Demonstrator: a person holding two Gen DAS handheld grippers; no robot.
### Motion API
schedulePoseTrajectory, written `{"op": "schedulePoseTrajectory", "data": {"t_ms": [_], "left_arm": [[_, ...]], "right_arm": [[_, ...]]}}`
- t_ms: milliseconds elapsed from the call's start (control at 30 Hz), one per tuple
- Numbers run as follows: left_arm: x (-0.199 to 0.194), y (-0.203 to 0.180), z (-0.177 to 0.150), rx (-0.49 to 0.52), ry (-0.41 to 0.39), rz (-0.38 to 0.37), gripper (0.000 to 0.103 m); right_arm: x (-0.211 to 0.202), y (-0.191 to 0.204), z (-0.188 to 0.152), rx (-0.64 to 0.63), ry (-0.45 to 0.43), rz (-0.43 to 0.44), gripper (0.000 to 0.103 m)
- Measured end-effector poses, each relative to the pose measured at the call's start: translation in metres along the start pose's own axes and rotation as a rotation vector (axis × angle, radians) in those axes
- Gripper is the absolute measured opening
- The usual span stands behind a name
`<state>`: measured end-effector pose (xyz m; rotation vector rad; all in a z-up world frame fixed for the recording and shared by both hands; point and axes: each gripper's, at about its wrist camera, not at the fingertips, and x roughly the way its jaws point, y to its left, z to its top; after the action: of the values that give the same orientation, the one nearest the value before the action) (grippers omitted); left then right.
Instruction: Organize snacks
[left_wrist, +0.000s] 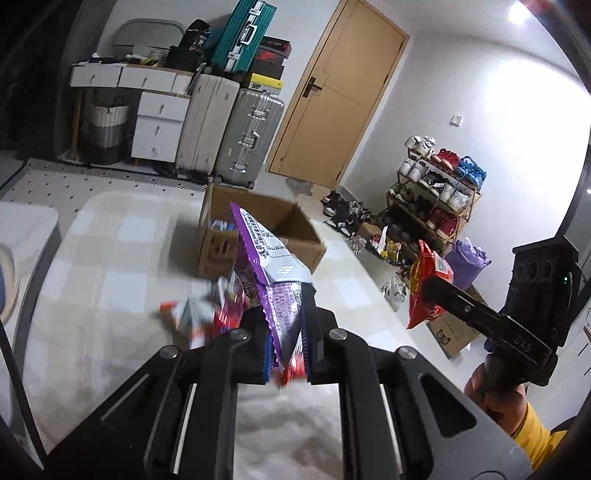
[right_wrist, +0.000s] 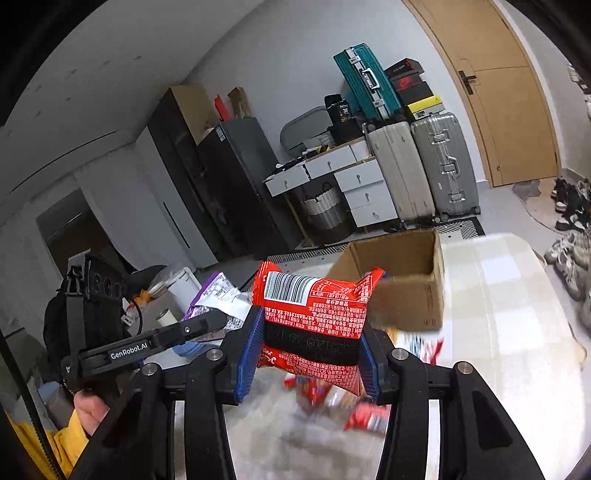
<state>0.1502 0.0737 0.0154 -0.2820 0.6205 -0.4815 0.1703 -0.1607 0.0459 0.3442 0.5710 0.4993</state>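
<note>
left gripper (left_wrist: 286, 332): jaws clamped tight, tilted downward | right gripper (right_wrist: 308, 354): jaws part-open (something gripped between the blue pads), tilted downward

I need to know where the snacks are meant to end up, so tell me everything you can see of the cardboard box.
The cardboard box is plain brown corrugated card with dark print on its outer sides. It stands upright and open-topped on the pale checked tabletop, near the far edge, beyond both claws. The left view shows a few packets already inside at one end; the rest of the interior looks empty. Nothing grips or touches it; loose snack packets lie blurred on the table in front of it.
</note>
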Motion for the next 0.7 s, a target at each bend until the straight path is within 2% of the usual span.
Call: {"op": "schedulePoseTrajectory", "data": {"t_ms": [167,300,500,700], "left_arm": [[0.018,-0.010,0.061,0.031,-0.014,-0.045,0.009],[0.046,-0.013,0.108,0.037,-0.015,-0.047,0.009],[0.119,-0.014,0.160,0.056,0.057,0.021,0.009],[0.192,-0.009,0.182,0.098,0.105,0.103,0.009]], "right_arm": [[0.028,-0.018,0.049,0.019,0.034,0.006,0.047],[0.055,-0.032,0.089,0.035,0.048,0.010,0.047],[0.101,-0.056,0.129,0.048,0.068,-0.018,0.047],[0.163,-0.089,0.147,0.050,0.132,-0.084,0.047]]}}
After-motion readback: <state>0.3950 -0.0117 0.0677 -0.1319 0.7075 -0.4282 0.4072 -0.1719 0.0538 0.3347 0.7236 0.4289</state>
